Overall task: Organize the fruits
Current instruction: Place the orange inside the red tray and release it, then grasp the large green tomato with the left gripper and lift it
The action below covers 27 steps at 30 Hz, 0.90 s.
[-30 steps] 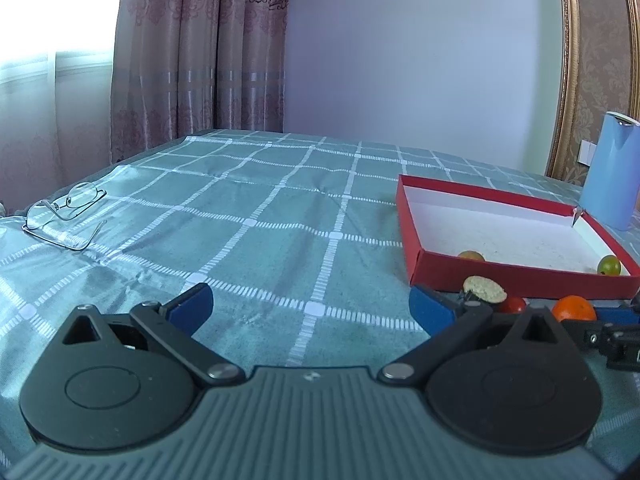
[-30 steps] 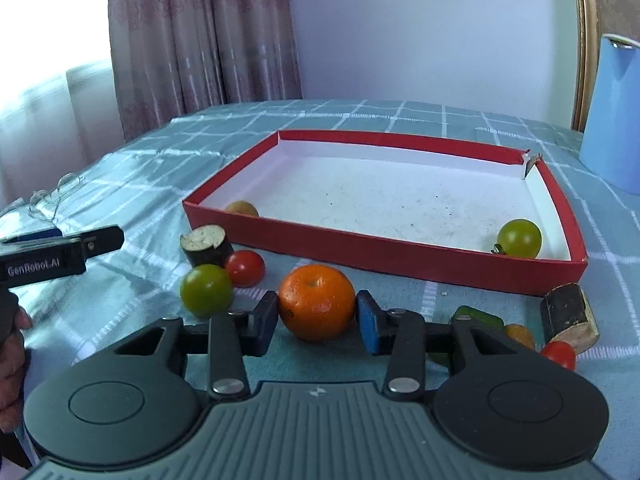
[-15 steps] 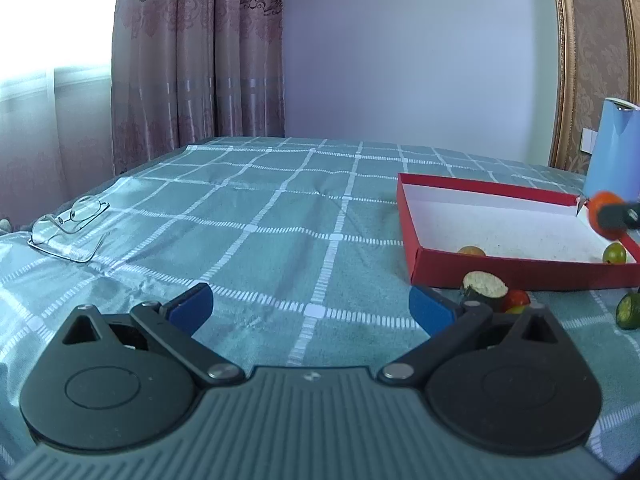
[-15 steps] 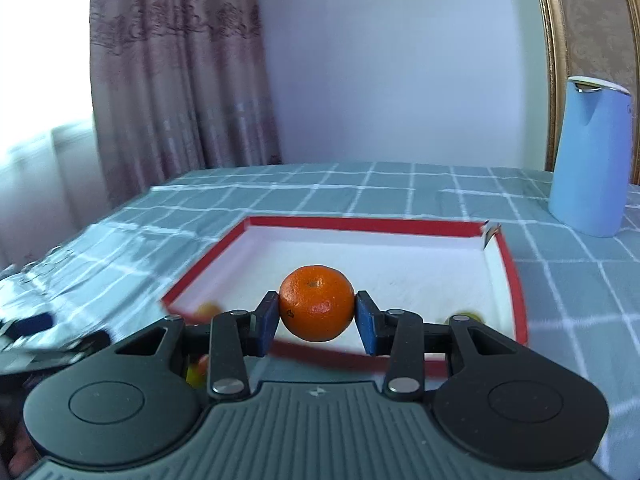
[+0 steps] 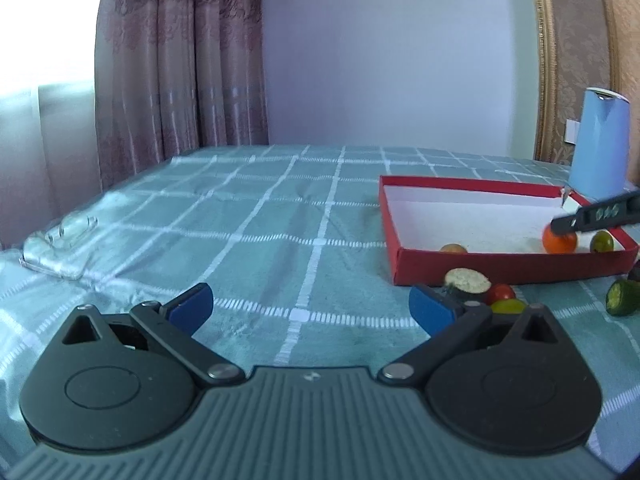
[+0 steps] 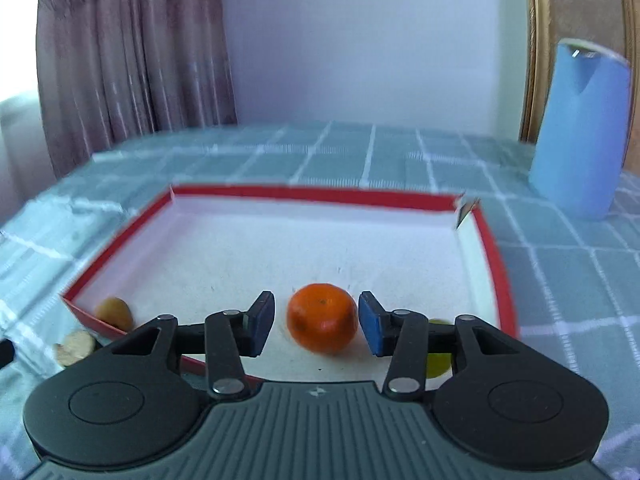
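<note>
An orange mandarin [image 6: 322,317] rests on the white floor of the red box [image 6: 320,194]. My right gripper [image 6: 316,322] is open, with its blue pads on either side of the mandarin and gaps on both sides. A yellow-brown fruit [image 6: 114,312] and a green fruit [image 6: 438,362] also lie in the box. In the left wrist view the mandarin [image 5: 559,240] sits in the box [image 5: 496,266] under the right gripper's fingers [image 5: 592,217]. My left gripper [image 5: 310,310] is open and empty over the cloth.
A cut dark piece [image 5: 467,280], a red tomato [image 5: 500,292], a yellow-green fruit [image 5: 508,306] and a green piece [image 5: 622,298] lie on the cloth in front of the box. A blue jug [image 6: 580,132] stands at the back right. Glasses [image 5: 60,240] lie far left.
My right gripper lifted the mandarin from the cloth, carried it over the box wall, set it on the box floor and opened. My left gripper stayed open and nearly still.
</note>
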Each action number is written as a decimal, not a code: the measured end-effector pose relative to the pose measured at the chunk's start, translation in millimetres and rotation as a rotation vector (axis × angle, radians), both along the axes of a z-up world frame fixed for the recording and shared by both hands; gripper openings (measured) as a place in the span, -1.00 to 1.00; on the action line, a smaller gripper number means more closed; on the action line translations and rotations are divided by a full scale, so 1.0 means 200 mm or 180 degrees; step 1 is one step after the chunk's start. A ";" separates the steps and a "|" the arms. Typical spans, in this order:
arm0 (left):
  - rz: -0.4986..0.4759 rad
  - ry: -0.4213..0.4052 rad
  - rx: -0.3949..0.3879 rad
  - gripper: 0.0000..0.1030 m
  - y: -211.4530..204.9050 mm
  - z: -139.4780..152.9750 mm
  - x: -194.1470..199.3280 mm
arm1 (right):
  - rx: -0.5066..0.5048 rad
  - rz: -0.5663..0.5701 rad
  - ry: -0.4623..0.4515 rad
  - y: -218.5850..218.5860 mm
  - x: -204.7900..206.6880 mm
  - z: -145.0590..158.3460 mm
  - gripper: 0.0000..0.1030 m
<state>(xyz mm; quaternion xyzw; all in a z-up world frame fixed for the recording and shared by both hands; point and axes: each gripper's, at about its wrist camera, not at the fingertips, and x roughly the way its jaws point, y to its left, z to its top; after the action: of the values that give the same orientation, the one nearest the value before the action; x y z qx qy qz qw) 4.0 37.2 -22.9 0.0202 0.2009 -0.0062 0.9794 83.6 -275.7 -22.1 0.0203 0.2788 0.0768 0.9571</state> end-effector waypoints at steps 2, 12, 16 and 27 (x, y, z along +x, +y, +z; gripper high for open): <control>-0.0140 -0.0057 0.0069 1.00 -0.04 0.02 -0.04 | 0.0082 -0.0040 -0.0183 -0.07 -0.11 0.05 0.15; -0.0860 -0.0037 0.0381 1.00 -0.41 0.04 -0.11 | 0.0189 -0.0451 -0.0625 -0.49 -0.56 0.02 0.37; -0.0880 0.0134 0.0401 0.87 -0.48 0.01 -0.07 | 0.0311 -0.0504 -0.0613 -0.57 -0.61 -0.04 0.37; -0.0749 0.0585 0.0256 0.32 -0.49 -0.02 0.06 | 0.0651 -0.0475 -0.0593 -0.65 -0.61 -0.11 0.37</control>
<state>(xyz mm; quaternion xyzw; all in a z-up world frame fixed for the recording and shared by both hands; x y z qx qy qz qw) 16.3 -61.7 -27.3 0.0821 0.2860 -0.1146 0.9478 -38.1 -406.5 -44.6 0.1310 0.1772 0.0351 0.9748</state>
